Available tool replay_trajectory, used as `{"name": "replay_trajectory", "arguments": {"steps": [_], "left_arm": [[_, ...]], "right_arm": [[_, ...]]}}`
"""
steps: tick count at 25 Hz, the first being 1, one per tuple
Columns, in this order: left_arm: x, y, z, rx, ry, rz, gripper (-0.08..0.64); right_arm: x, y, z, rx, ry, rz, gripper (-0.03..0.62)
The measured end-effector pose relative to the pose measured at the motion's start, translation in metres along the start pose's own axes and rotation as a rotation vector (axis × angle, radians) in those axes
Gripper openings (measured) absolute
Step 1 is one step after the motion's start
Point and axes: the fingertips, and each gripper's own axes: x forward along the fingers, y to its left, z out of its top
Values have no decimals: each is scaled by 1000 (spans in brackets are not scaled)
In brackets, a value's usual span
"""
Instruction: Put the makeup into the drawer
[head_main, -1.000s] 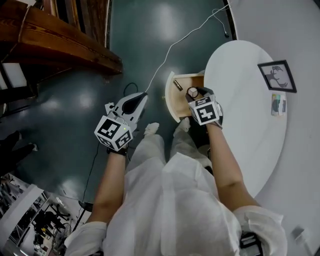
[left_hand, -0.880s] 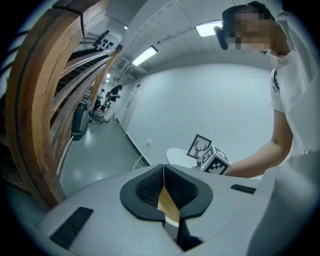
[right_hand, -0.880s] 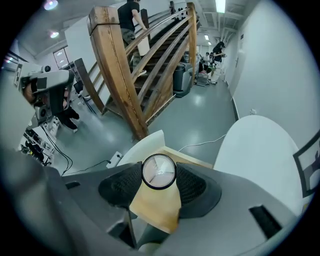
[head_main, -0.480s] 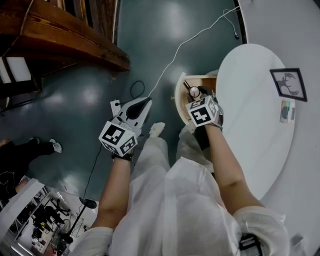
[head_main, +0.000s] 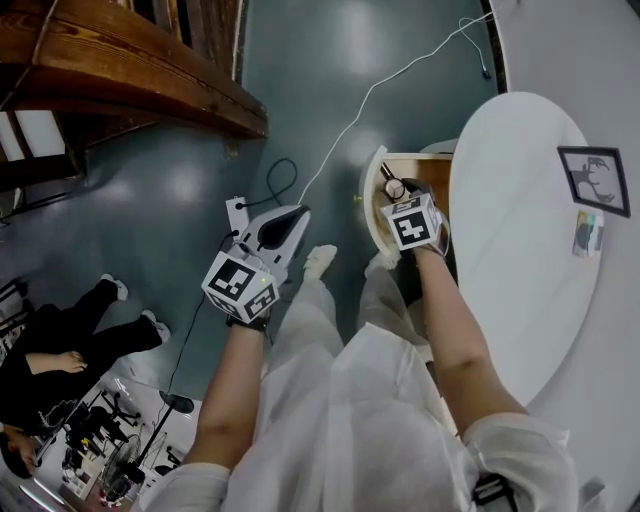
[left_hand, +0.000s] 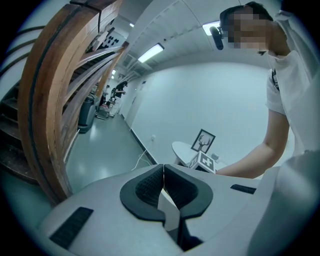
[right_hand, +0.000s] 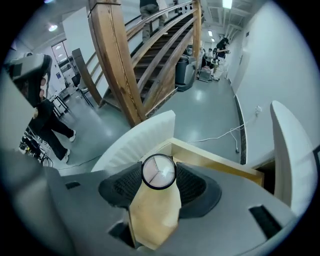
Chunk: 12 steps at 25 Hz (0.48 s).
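Right tool (head_main: 394, 188): its jaws are clamped on a round makeup compact (right_hand: 158, 171), one pad against each side of the rim.
Makeup compact: held over the pale wooden floor of the open drawer (right_hand: 220, 163). I cannot tell whether it touches the wood.
Drawer: pulled out from under the round white worktop (head_main: 520, 240), with its curved white front (right_hand: 142, 136) facing the floor.
Also in drawer: a slim dark item (head_main: 385, 172) lies just beside the compact, too small to identify.
Left tool (left_hand: 163, 175): jaws pressed together with nothing between them. It is held out over the floor, well apart from the drawer.
Change over the last second: the compact sits nearer the drawer's curved front and the slim item. The left tool keeps much the same pose.
Change in surroundings: a bystander (head_main: 60, 350) at the lower left is further into the head view than before.
On worktop: a picture frame (head_main: 594, 180) lies near the far edge.
Floor: a white cable (head_main: 340, 140) runs across it, near the wooden staircase (head_main: 130, 60).
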Motion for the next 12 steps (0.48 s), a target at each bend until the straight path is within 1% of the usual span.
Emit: {"name": "replay_trajectory", "arguments": {"steps": [4,8,12], "left_arm": [[3,7,-8,-2,10,-5,18],[5,11,-16,-5,22,-4,18],[5,13,-26,-13,33,10,18]], "right_arm": [[27,-1,-15,-41,-1,32,210],[52,4,-29,-171,21,67,210],[72,14,-43,-234,36,122,210]]}}
